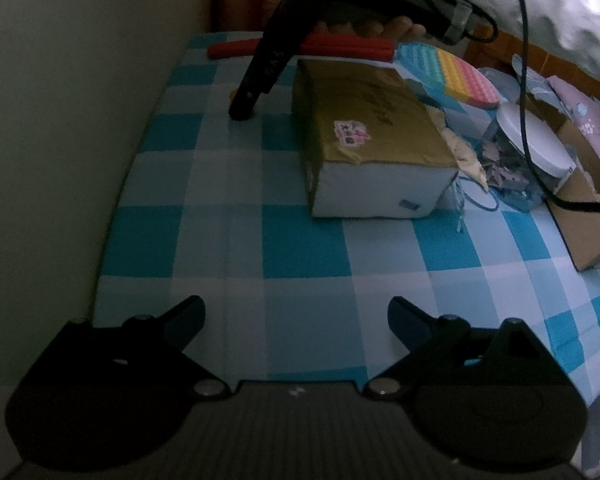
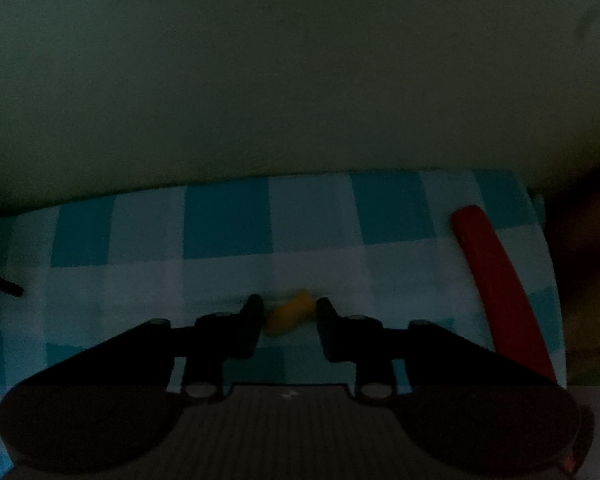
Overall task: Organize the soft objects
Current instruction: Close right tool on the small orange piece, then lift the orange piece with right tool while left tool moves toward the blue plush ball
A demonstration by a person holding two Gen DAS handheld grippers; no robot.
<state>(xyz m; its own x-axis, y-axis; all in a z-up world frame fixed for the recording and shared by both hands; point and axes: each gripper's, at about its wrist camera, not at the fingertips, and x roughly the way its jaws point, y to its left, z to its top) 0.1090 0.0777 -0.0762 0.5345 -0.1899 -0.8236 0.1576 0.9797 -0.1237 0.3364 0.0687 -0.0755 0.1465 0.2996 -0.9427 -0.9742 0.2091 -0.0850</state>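
Observation:
A small yellow soft object (image 2: 288, 312) lies on the blue checked cloth (image 2: 228, 216) between the fingertips of my right gripper (image 2: 289, 310). The jaws stand close on either side of it, partly closed, with slim gaps showing. In the left wrist view my right gripper (image 1: 242, 112) points down at the cloth (image 1: 260, 240) near the far left, with a bit of yellow (image 1: 233, 94) beside its tip. My left gripper (image 1: 296, 312) is open and empty, low over the near cloth. A red soft stick (image 1: 340, 46) (image 2: 500, 280) lies along the far edge.
A gold-topped tissue pack (image 1: 372, 132) lies mid-table. Behind it is a rainbow bubble pad (image 1: 452, 72). A round white-lidded jar (image 1: 532, 140), a cardboard box (image 1: 588, 208) and loose cloth scraps (image 1: 466, 156) crowd the right. A wall (image 1: 80, 100) borders the left.

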